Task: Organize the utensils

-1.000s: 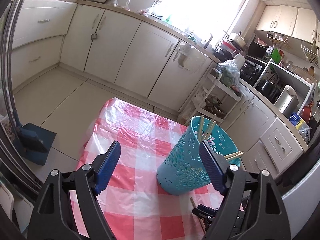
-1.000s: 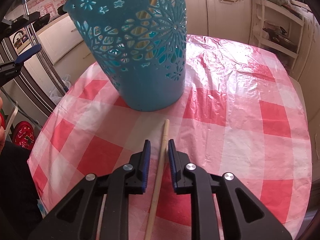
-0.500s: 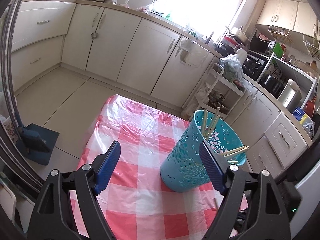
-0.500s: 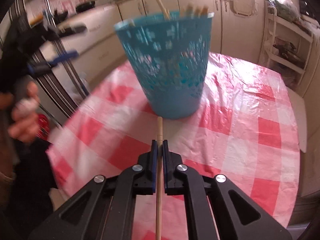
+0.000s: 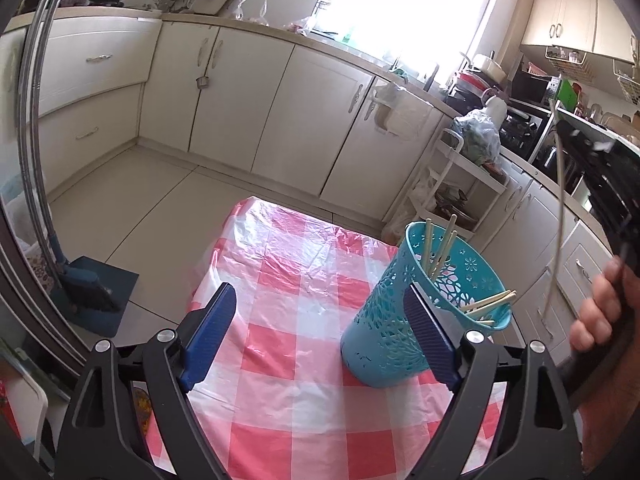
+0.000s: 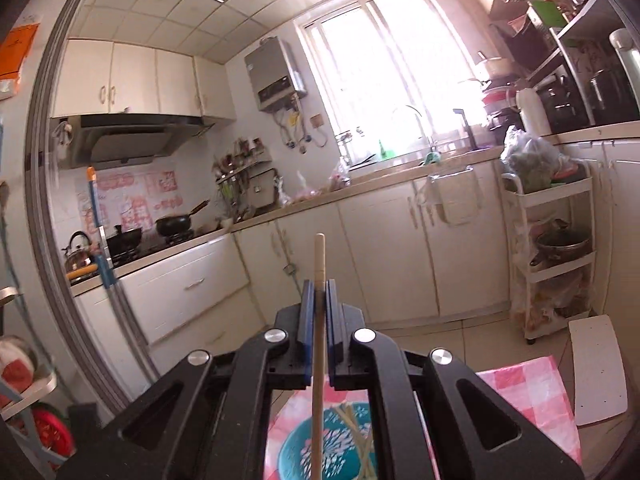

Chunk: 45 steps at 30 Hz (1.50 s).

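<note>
Right wrist view shows the right gripper [image 6: 316,304] clamped on a chopstick [image 6: 319,320] above the turquoise basket [image 6: 340,444] below it, so tilted release may miss the rim.

The left wrist view looks forward and down between its own two fingers, from close above the near edge of the table [image 5: 304,420], toward the far cabinets [image 5: 224,92] and window [image 5: 404,4]. The basket [image 5: 384,340] stands near, to the right. The right wrist view sits higher and looks almost level across the kitchen at the same window [image 6: 384,64] and cabinets [image 6: 384,248], with the basket [image 6: 296,452] directly below it. Both views share the table [image 6: 532,392], the basket and the white shelf cart [image 5: 460,176] at the right.
</note>
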Each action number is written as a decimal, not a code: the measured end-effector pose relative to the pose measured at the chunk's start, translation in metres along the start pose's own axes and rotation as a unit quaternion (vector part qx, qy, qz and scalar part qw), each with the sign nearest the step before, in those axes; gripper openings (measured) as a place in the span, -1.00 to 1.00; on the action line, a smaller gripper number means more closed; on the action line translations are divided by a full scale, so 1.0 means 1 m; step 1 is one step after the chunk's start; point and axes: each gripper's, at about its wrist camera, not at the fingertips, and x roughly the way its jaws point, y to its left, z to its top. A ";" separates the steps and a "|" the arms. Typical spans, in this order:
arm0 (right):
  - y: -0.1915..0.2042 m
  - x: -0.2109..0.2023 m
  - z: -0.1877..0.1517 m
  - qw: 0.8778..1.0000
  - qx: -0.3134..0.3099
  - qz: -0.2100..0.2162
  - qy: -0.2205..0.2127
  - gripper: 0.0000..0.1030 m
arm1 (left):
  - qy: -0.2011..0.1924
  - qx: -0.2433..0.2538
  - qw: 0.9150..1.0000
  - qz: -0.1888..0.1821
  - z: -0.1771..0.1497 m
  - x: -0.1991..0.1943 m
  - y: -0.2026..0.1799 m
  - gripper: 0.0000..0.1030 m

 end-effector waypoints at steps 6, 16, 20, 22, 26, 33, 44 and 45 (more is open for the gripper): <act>-0.009 0.022 -0.038 0.999 -0.001 -0.047 0.011 -0.88 | 0.006 0.003 1.000 -0.003 0.003 0.003 -0.003 0.65; 0.011 -0.001 -0.065 0.994 -0.069 -0.017 0.082 -0.38 | 0.011 0.011 1.000 0.006 0.003 0.005 -0.007 0.71; 0.011 -0.048 -0.063 0.993 -0.068 -0.022 0.099 0.33 | 0.013 0.044 0.998 0.040 -0.001 0.004 -0.015 0.80; 0.009 -0.071 -0.065 0.990 -0.067 -0.033 0.120 0.83 | 0.014 0.066 0.996 0.058 -0.002 0.000 -0.020 0.85; 0.001 -0.106 -0.079 0.978 -0.076 -0.066 0.181 0.86 | 0.012 0.098 0.990 0.100 0.001 -0.024 -0.038 0.85; -0.006 -0.152 -0.083 0.964 -0.048 -0.119 0.231 0.86 | 0.005 0.165 0.977 0.133 -0.016 -0.095 -0.078 0.86; 0.057 -0.233 -0.038 0.975 -0.061 -0.091 0.192 0.86 | -0.020 0.162 0.977 0.138 -0.037 -0.216 -0.107 0.86; 0.060 -0.239 -0.038 0.974 -0.057 -0.096 0.195 0.86 | -0.021 0.159 0.978 0.137 -0.038 -0.224 -0.109 0.86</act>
